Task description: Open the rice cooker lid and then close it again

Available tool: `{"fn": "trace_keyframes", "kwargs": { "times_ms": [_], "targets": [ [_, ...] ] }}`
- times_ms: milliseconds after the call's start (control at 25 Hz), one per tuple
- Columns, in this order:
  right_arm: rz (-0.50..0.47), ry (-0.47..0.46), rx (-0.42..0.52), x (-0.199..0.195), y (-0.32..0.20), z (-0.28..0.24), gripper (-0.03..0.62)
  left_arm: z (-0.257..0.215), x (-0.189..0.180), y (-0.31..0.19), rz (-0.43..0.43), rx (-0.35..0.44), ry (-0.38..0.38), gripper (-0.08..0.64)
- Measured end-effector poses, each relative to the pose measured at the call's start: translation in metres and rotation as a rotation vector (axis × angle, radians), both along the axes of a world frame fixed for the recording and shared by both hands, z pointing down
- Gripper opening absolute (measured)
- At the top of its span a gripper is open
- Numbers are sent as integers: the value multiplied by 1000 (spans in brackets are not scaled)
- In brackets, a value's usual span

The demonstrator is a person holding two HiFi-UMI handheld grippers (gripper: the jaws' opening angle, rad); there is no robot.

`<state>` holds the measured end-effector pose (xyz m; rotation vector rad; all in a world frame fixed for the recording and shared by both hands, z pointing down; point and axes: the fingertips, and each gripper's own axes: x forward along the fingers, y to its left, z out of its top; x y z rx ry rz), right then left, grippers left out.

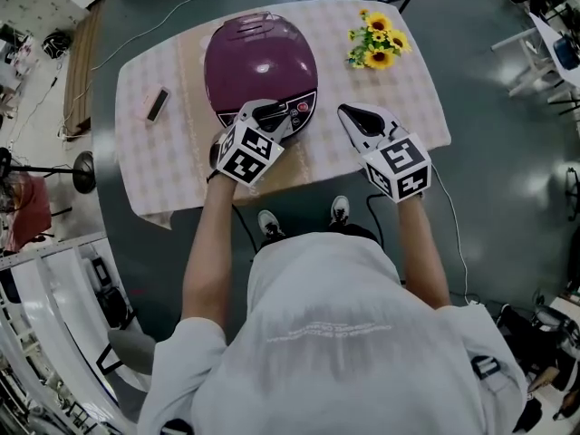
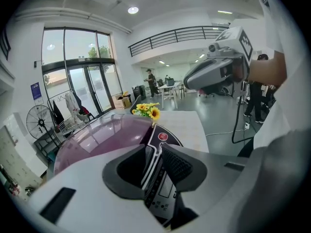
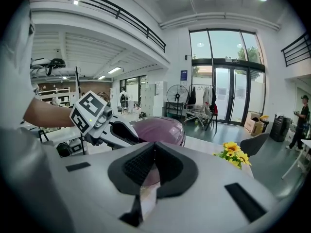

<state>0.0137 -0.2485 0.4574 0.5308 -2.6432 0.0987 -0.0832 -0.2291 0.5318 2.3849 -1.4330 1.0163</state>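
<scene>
Lid-opening looks to be the step in hand, judged from how things lie: the rice cooker [image 1: 261, 62] sits on the checked table [image 1: 412, 107] with its purple lid [image 1: 258, 48] down, directly ahead of the left claw [image 1: 265, 116], which hovers at the cooker's front edge and points downward onto it. In the left gripper view that claw's jaws stand partly apart and released, pinching nothing; through the gap between them shows the dark control panel [image 2: 166, 191] with its silver trim, and just beyond the tips a round red button [image 2: 163, 136]. Whether either tip touches the cooker's front cannot be told. The right claw [image 1: 353, 116] hangs over bare cloth, with the cooker off to its left and a bunch of sunflowers [image 1: 376, 42] ahead and slightly right of it; its jaws are clenched together on nothing. The next move probably calls for the left claw to find the lid's release at the front rim just beyond its tips, press or catch it, then lift the lid back on its rear hinge, while the right claw could steady the cooker's body so it does not slide.
</scene>
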Motion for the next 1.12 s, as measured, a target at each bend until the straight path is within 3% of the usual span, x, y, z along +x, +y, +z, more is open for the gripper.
{"fn": "trace_keyframes", "kwargs": {
  "times_ms": [200, 520, 920, 1120],
  "targets": [
    [-10, -3, 2, -4, -2, -1, 26, -1, -1, 0, -6, 7, 5, 115],
    [-17, -11, 16, -2, -6, -5, 26, -3, 2, 5, -4, 141, -45, 115],
    [-15, -34, 52, -2, -26, -17, 26, -12, -15, -3, -108, 98, 200, 115],
    [-25, -49, 79, -7, -36, -29, 26, -20, -27, 1, -167, 120, 253, 114]
  ]
}}
